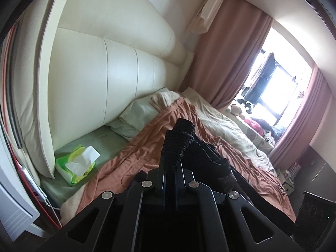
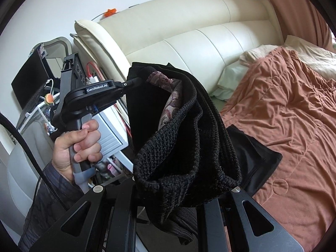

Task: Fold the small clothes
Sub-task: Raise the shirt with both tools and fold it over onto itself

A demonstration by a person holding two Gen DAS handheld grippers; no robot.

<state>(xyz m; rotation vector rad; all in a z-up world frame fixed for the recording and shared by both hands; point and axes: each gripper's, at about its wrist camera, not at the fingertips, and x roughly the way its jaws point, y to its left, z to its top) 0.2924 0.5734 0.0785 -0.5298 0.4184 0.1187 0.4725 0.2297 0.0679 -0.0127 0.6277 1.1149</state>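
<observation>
Two grippers hold one black knit garment (image 2: 184,138) aloft above a bed, the folding evidently at an early stage; the cloth hangs bunched and doubled on itself, its patterned lining (image 2: 168,96) exposed, with no flat, squared fold yet visible; laying it out and creasing it appears to be left to do. Beneath it, a second dark piece of clothing (image 2: 258,153) lies fairly flat on the rust-coloured bedspread (image 2: 294,105), though whether it is finished cannot be told. On the person's left, the left gripper (image 1: 175,163) has its jaws pressed together on a knit edge of the garment, which rises straight ahead of the lens; the right wrist view shows that tool held by a hand (image 2: 77,142) wrapped around its grey handle, sleeve at the wrist, fingers pointing across at the upper edge of the cloth. Lower down, the right gripper (image 2: 166,191) is buried under the knit's thick hem, its jaws hidden; whether they pinch the cloth cannot be told. Nearby, a green tissue pack (image 1: 75,166) rests by the cream headboard (image 1: 117,71).
</observation>
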